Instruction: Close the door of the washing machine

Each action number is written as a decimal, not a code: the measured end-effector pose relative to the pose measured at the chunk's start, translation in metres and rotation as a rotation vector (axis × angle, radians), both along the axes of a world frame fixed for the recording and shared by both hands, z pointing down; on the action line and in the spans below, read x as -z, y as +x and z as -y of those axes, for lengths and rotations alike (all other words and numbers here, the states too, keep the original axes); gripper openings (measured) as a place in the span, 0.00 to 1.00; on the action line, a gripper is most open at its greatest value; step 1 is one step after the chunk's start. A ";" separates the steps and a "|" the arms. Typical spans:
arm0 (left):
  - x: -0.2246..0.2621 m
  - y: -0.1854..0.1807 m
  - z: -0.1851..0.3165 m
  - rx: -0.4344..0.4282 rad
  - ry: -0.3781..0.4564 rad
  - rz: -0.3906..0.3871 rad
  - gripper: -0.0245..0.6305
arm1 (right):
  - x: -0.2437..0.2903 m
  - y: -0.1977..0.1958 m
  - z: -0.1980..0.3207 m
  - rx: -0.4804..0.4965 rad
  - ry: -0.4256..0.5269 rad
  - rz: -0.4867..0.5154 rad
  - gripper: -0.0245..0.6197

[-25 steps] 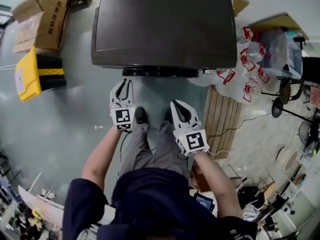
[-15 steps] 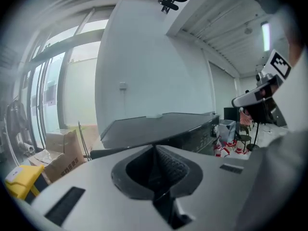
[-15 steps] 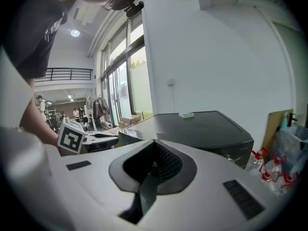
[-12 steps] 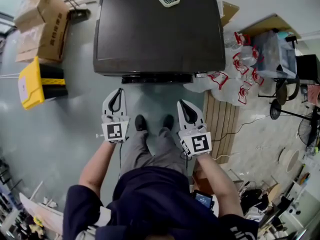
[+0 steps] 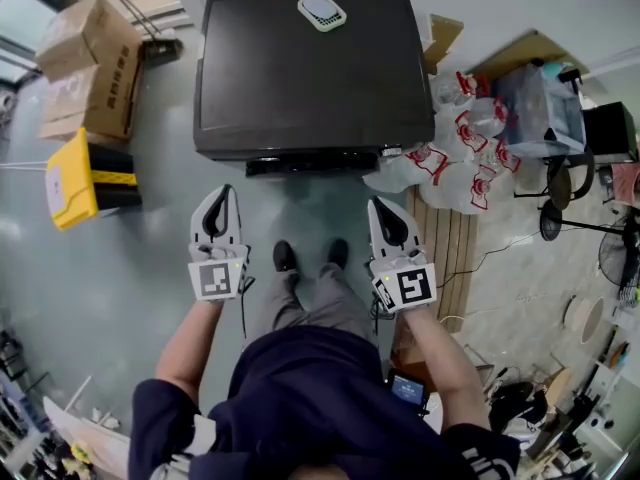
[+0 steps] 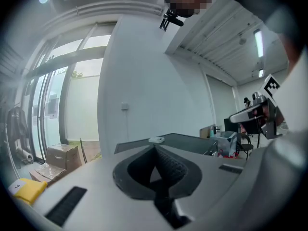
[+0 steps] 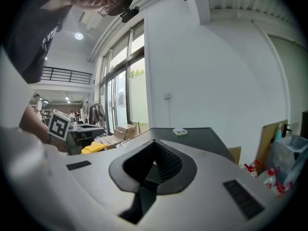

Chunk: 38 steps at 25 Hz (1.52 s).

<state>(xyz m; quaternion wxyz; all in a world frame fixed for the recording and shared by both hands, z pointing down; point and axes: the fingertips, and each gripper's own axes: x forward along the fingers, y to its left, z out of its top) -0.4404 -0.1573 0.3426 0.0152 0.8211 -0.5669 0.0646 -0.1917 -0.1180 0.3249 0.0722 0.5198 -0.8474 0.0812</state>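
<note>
Washing machine (image 5: pixel 305 68) straight ahead of person's feet; door (image 5: pixel 312 163) at its front looks flush, likely shut. Left gripper (image 5: pixel 221 196) and right gripper (image 5: pixel 381 208) short of machine, both pairs of fingers pressed together, empty. Job seems finished.

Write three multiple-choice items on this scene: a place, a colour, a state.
1. Where does the small white device lie? A on a chair; B on top of the washing machine; C on a shelf.
2. What colour is the machine's top? A white; B yellow; C dark, nearly black.
3. How do the left gripper jaws stand? A wide apart; B shut, empty; C shut on a cloth.
B: it rests on the machine's top. C: it looks dark. B: the jaws meet, nothing between.
</note>
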 end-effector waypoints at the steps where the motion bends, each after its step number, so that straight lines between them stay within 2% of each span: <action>1: 0.008 -0.001 -0.002 0.003 0.009 -0.001 0.07 | 0.005 0.002 -0.001 -0.003 0.005 0.000 0.07; 9: 0.069 -0.008 -0.016 0.001 0.082 -0.013 0.07 | 0.049 0.018 -0.009 -0.023 0.037 -0.026 0.07; 13: 0.091 -0.008 -0.026 -0.013 0.088 -0.023 0.07 | 0.067 0.024 -0.015 -0.027 0.042 -0.032 0.07; 17: 0.102 -0.014 -0.035 -0.024 0.095 -0.006 0.07 | 0.083 0.028 -0.019 -0.028 0.060 -0.032 0.07; 27: 0.146 -0.024 -0.051 -0.017 0.155 -0.019 0.07 | 0.122 0.036 -0.028 -0.034 0.116 -0.025 0.07; 38: 0.164 -0.028 -0.045 0.006 0.197 -0.019 0.07 | 0.136 0.040 -0.020 -0.054 0.129 -0.050 0.07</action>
